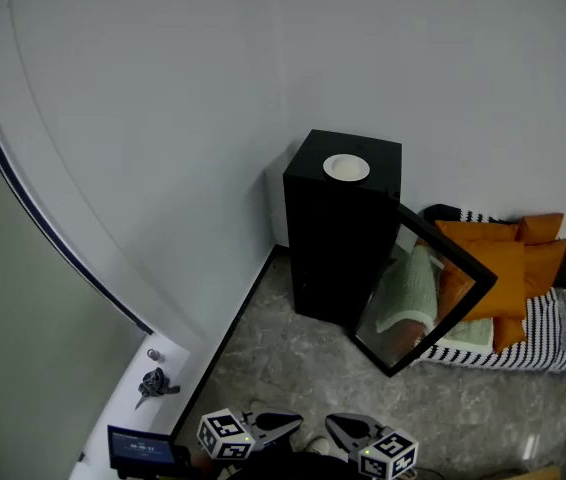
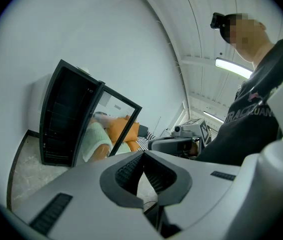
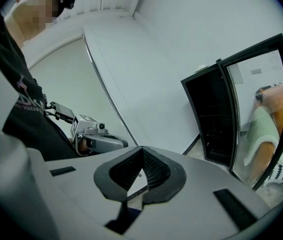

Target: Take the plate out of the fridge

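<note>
Plate [image 1: 346, 168] atop mini fridge [image 1: 335, 243], glass door [image 1: 418, 303] open — far beyond left gripper [image 2: 142, 154] and right gripper [image 3: 141, 149], fingers pressed together, idle.

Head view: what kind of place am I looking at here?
Probably a bare indoor room, perhaps a test space: plain white walls, a small black fridge with its glass door open, and orange cushions on striped bedding.

Bare floor [image 1: 293, 368] lies between me and the fridge [image 1: 338, 248] — its glass door [image 1: 428, 298] stands swung out rightward, walling off the cushions [image 1: 503, 268] beyond.
</note>
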